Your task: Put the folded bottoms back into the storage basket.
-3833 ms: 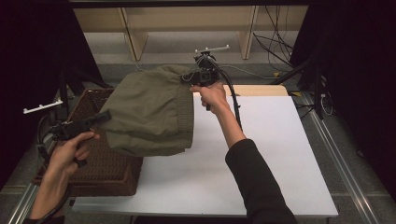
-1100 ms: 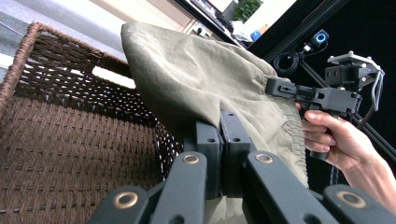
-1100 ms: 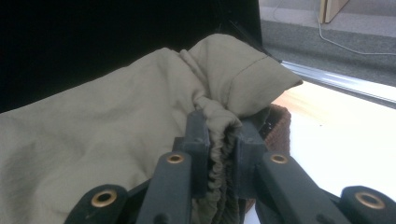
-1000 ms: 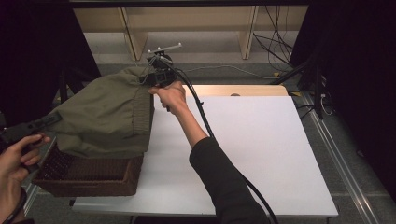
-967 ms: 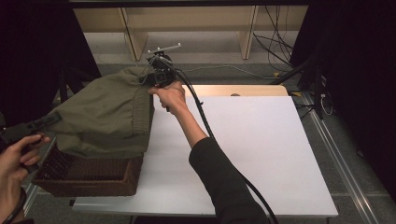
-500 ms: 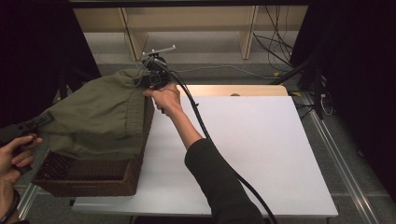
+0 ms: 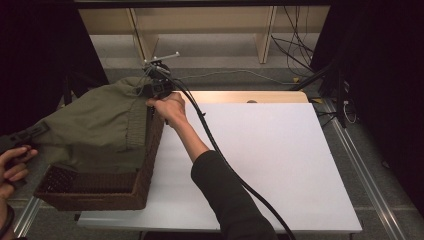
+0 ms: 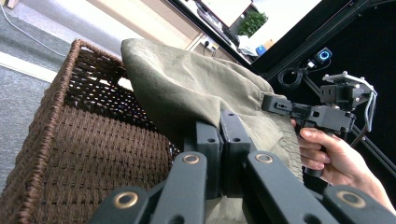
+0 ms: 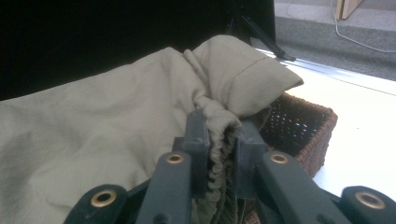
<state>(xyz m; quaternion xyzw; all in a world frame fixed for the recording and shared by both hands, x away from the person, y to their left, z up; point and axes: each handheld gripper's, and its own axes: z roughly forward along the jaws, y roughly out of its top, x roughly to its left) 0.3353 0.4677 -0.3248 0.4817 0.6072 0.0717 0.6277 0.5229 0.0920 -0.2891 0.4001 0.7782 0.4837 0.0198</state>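
While no writing shows, both tongs [image 8: 223, 123] [image 9: 219, 128] pinch the olive cloth [image 7: 100, 125] over the basket [image 7: 95, 192].

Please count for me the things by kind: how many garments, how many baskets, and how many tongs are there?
Olive-green garment: 1
Brown wicker basket: 1
Tongs: 2, the left tongs and the right tongs, each shut on the garment
Total: 4
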